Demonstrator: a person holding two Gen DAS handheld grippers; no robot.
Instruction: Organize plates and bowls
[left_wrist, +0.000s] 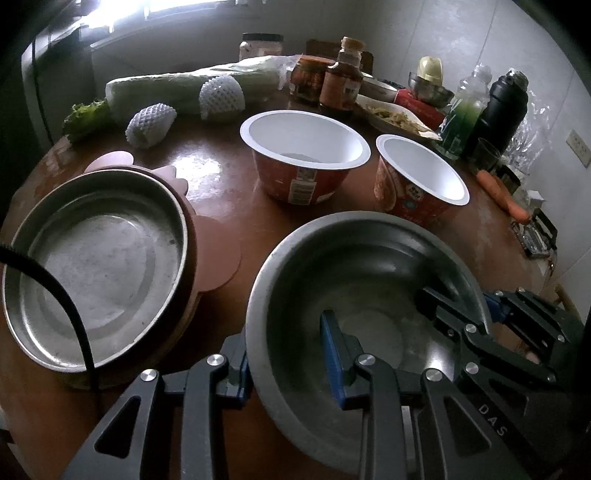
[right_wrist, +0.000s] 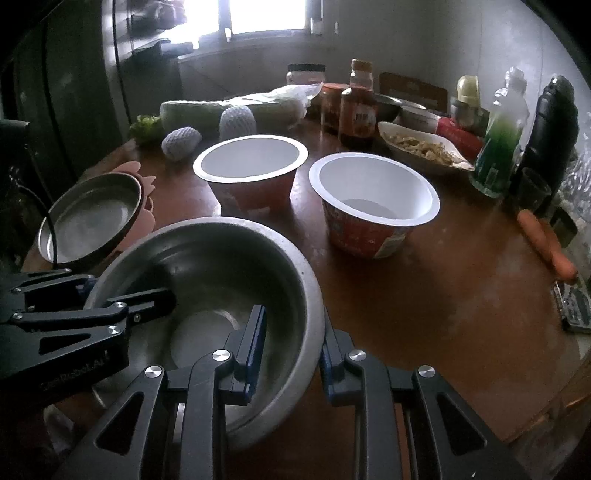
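Note:
A large steel bowl (left_wrist: 369, 280) (right_wrist: 236, 258) sits at the near edge of the brown table. My left gripper (left_wrist: 288, 354) straddles its left rim, one finger inside and one outside, with a visible gap. My right gripper (right_wrist: 291, 343) straddles its right rim the same way. Each gripper shows in the other's view, the right one (left_wrist: 461, 314) and the left one (right_wrist: 125, 299). A shallow steel plate (left_wrist: 96, 269) (right_wrist: 88, 218) lies at the left on a pink mat (left_wrist: 218, 254). Two red paper bowls with white insides stand behind, the left bowl (left_wrist: 303, 147) (right_wrist: 251, 162) and the right bowl (left_wrist: 421, 173) (right_wrist: 373, 199).
Along the back lie a wrapped cabbage (left_wrist: 192, 88), two foam-netted fruits (left_wrist: 151, 122), sauce jars (left_wrist: 340, 81), an oval dish of food (right_wrist: 421, 147), a green bottle (right_wrist: 498, 136) and a black flask (right_wrist: 554, 125). A carrot (right_wrist: 546, 243) lies at the right.

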